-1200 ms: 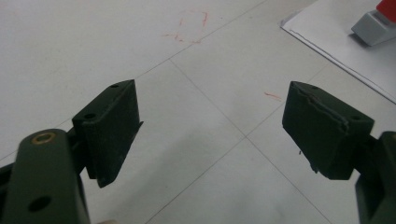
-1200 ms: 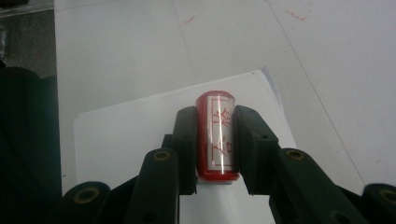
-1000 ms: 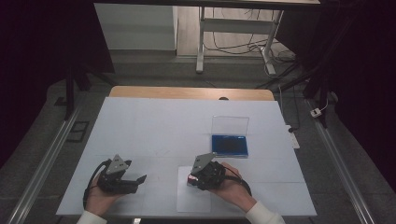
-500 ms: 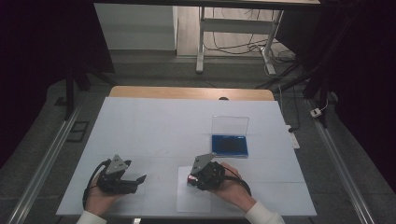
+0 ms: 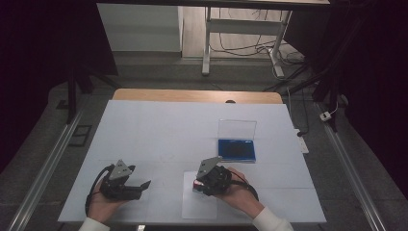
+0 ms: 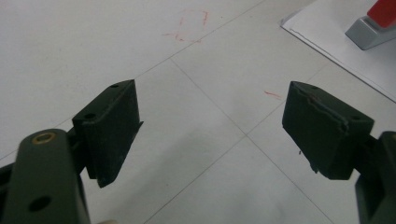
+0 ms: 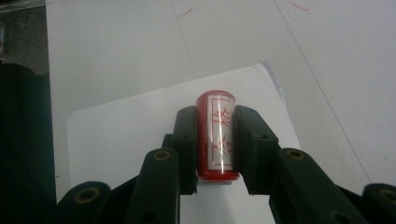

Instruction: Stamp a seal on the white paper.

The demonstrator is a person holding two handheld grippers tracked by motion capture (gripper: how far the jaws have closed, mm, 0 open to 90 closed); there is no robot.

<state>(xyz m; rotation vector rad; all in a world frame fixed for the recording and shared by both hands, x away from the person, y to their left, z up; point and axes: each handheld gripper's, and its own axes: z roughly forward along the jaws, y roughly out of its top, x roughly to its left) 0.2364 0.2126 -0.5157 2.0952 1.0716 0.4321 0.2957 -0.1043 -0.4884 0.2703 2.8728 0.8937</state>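
1. Two hand-held grippers sit at the near edge of the desk (image 5: 159, 125). The right hand-held gripper (image 7: 215, 140) is clamped on a stamp (image 7: 215, 135), a small red cylinder with a pale label of red characters, held by its sides just over a paper sheet (image 7: 126, 135) at the near middle of the desk.

2. Handling, as I judge it: the stamp looks rigid, light and glossy, so it could slip or twist between the pads. The present hold, across the middle of the barrel, seems the soundest place. A hold nearer either end might let it tip. It looks hard enough to stand a firm squeeze.

3. The sheet is thin and loose on the desk. It may slide or lift if the stamp drags sideways, so pressing straight down looks safer.

4. The left hand-held gripper (image 6: 210, 130) lies to the left of the sheet, its jaws wide apart with nothing between them, only bare desk with faint red marks. Its view catches the sheet's corner and a grey and red part, likely the stamp, at far right.

5. Farther off, right of centre, an ink pad (image 5: 236, 150) lies in its open clear case, well apart from the stamp.

6. Against the earlier frames nothing has changed: both hands, the stamp, the sheet and the ink pad stay where they were.
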